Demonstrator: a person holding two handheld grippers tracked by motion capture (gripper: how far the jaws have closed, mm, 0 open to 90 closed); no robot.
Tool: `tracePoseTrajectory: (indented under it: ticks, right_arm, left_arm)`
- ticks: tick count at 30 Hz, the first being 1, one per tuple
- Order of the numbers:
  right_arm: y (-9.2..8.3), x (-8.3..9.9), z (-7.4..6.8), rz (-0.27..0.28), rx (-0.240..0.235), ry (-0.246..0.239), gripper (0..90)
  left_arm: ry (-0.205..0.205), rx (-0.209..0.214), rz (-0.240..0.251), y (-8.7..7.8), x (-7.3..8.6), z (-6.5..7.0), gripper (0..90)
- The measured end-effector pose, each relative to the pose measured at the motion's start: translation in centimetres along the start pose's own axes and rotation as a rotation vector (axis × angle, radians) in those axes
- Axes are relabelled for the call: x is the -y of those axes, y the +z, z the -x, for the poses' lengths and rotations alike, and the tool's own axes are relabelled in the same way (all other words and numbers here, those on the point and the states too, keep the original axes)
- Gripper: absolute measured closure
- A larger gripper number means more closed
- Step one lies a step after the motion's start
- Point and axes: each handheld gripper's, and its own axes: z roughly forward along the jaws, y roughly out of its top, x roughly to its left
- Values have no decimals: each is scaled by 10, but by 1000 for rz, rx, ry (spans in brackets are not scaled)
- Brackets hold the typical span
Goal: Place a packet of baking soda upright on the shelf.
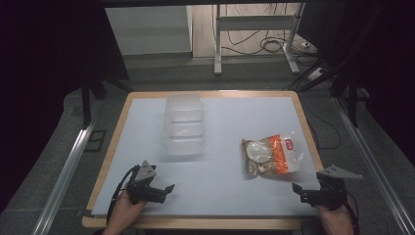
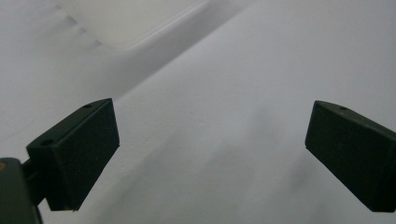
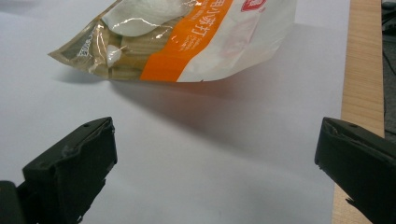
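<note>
A snack bag [image 1: 270, 155] with an orange band and clear window lies flat on the white sheet at the right. It fills the top of the right gripper view [image 3: 187, 39]. A clear plastic container [image 1: 184, 125] stands in the middle of the table, and its blurred base [image 2: 130, 23] sits ahead of the left jaws. My left gripper [image 1: 166, 192] rests near the front left edge, open and empty. My right gripper [image 1: 299, 192] sits at the front right, just short of the bag, jaws wide apart with nothing between them.
The white sheet [image 1: 225, 186] covers a wooden table whose right edge [image 3: 364, 70] runs close beside my right gripper. Beyond the table stand a metal frame [image 1: 254, 34], cables on the floor, and rails at both sides.
</note>
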Motion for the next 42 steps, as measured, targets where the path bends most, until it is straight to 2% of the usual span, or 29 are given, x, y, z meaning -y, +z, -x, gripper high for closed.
tracePoseTrajectory:
  ticks: [3, 4, 5, 7, 11, 21, 24, 29, 38, 42]
  right_arm:
    - [1, 0, -1, 5, 8, -22, 0]
    - [2, 1, -2, -3, 28, -53, 0]
    - [3, 1, -2, -13, 37, -66, 0]
    - [5, 1, -2, -26, 31, -78, 0]
    - [4, 1, 1, -14, -1, -51, 0]
    - [2, -1, 0, 23, -6, -64, 0]
    - [2, -1, 1, 18, 0, -69, 0]
    - [3, -2, 0, -7, -9, -47, 0]
    - [6, -7, -2, -5, 4, -76, 0]
    - [7, -12, -1, 24, 2, -83, 1]
  left_arm:
    - [3, -1, 0, 0, 0, 0, 33]
    - [5, 0, -3, 0, 0, 1, 34]
    - [6, 1, -4, 0, 0, 1, 35]
    - [7, 1, -7, 1, 0, 1, 36]
    - [10, 3, -11, 1, 0, 1, 37]
    - [16, 8, -12, 2, -1, 2, 38]
    - [18, 10, -14, 2, -1, 2, 38]
    - [20, 13, -16, 3, -1, 3, 38]
    - [25, 21, -24, 4, 0, 3, 39]
    - [32, 23, -32, 6, -1, 4, 39]
